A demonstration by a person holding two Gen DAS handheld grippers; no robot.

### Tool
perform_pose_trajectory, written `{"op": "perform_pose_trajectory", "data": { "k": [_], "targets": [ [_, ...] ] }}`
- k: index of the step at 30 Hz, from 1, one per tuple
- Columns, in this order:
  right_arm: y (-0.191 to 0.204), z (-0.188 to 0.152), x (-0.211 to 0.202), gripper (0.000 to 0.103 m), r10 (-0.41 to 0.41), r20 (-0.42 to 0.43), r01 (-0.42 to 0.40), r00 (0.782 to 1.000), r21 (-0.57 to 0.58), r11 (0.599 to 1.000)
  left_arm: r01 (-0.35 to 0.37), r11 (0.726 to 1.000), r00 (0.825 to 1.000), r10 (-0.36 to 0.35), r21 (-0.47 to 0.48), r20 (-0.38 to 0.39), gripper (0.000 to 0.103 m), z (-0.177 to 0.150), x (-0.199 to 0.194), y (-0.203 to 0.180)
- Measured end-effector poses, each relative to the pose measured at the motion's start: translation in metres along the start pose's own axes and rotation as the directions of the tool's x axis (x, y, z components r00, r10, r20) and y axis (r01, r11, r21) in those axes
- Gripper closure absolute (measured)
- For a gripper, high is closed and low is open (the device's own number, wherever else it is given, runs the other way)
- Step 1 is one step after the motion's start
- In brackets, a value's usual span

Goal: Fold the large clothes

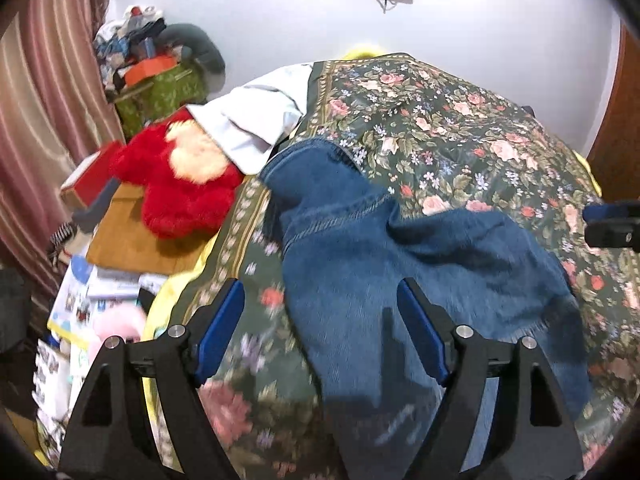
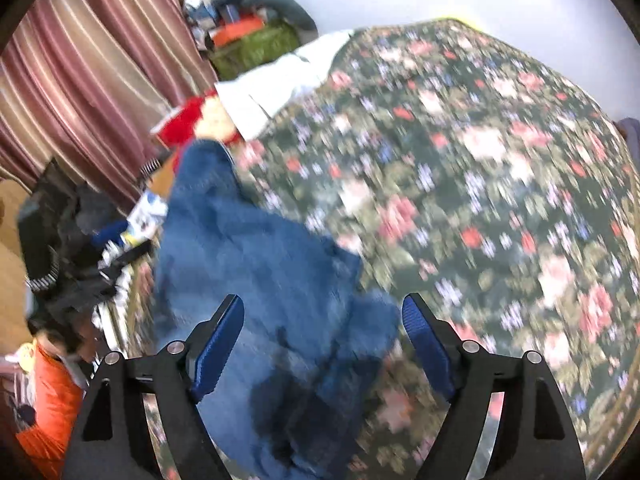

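Note:
A pair of blue jeans [image 1: 360,248] lies rumpled on the bed's dark floral cover [image 1: 460,128]. My left gripper [image 1: 322,320] is open above the jeans' near end, empty. In the blurred right wrist view the jeans [image 2: 256,264] run from the bed's left edge toward me, and my right gripper [image 2: 323,332] is open over their near part, empty. The right gripper also shows at the right edge of the left wrist view [image 1: 612,224].
A white pillow [image 1: 256,120] lies at the bed's far left. A red plush toy [image 1: 184,188] sits on a wooden surface [image 1: 132,240] beside the bed. Boxes and clutter [image 1: 80,312] stand left, with striped curtains [image 1: 52,92] behind. A white wall [image 1: 480,24] is beyond.

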State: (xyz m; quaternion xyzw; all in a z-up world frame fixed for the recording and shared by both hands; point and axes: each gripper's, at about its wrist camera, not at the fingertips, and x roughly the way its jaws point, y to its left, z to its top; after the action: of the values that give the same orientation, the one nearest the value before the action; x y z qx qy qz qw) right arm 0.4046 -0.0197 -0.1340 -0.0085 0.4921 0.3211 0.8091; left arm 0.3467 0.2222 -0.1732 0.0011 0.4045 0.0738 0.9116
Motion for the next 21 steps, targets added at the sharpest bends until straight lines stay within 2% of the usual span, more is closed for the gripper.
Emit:
{"op": "perform_pose_trajectory", "data": {
  "k": [2, 5, 6, 7, 9, 11, 13, 15, 17, 19, 21],
  "targets": [
    [0.011, 0.016, 0.015, 0.023, 0.032, 0.024, -0.031, 0.999, -0.015, 0.999, -0.029, 1.0, 0.999, 0.029, -0.004, -0.02, 0.024, 0.008, 0.019, -0.003],
    [0.018, 0.033, 0.063, 0.023, 0.049, -0.013, -0.049, 0.999, 0.013, 0.999, -0.06, 0.998, 0.997, 0.059, -0.024, -0.055, 0.024, 0.014, 0.047, 0.002],
    [0.016, 0.034, 0.077, 0.023, 0.059, -0.035, -0.058, 0.998, 0.03, 0.998, -0.072, 0.997, 0.996, 0.07, -0.039, -0.064, 0.02, 0.014, 0.057, 0.008],
    [0.011, 0.035, 0.091, 0.023, 0.063, -0.06, -0.06, 0.996, 0.052, 0.997, -0.078, 0.996, 0.995, 0.074, -0.049, -0.066, 0.011, 0.014, 0.061, 0.012],
    [-0.004, 0.032, 0.115, 0.024, 0.026, -0.108, -0.016, 0.994, 0.092, 0.996, -0.087, 0.993, 0.994, 0.081, -0.082, -0.071, 0.006, 0.011, 0.072, 0.026],
    [-0.019, 0.031, 0.126, 0.024, -0.019, -0.124, 0.033, 0.992, 0.117, 0.993, -0.06, 0.992, 0.995, 0.051, -0.114, -0.084, 0.006, 0.006, 0.075, 0.035],
    [-0.041, 0.025, 0.126, 0.024, -0.016, -0.129, 0.036, 0.992, 0.153, 0.988, -0.053, 0.99, 0.996, 0.042, -0.133, -0.079, 0.006, 0.004, 0.07, 0.038],
    [-0.054, 0.02, 0.11, 0.024, -0.008, -0.122, 0.029, 0.993, 0.175, 0.984, -0.086, 0.989, 0.995, 0.079, -0.122, -0.062, 0.006, 0.003, 0.056, 0.035],
    [-0.052, 0.015, 0.088, 0.024, -0.049, -0.091, 0.062, 0.995, 0.151, 0.987, -0.116, 0.988, 0.993, 0.113, -0.101, -0.042, 0.007, 0.001, 0.04, 0.03],
    [-0.041, 0.011, 0.067, 0.024, -0.085, -0.061, 0.09, 0.995, 0.094, 0.991, -0.087, 0.993, 0.996, 0.085, -0.081, -0.027, 0.007, -0.003, 0.026, 0.023],
    [-0.025, 0.005, 0.052, 0.024, -0.049, -0.047, 0.05, 0.998, 0.033, 0.998, -0.035, 0.998, 0.999, 0.034, -0.051, -0.025, 0.007, -0.012, 0.011, 0.012]
  ]
}}
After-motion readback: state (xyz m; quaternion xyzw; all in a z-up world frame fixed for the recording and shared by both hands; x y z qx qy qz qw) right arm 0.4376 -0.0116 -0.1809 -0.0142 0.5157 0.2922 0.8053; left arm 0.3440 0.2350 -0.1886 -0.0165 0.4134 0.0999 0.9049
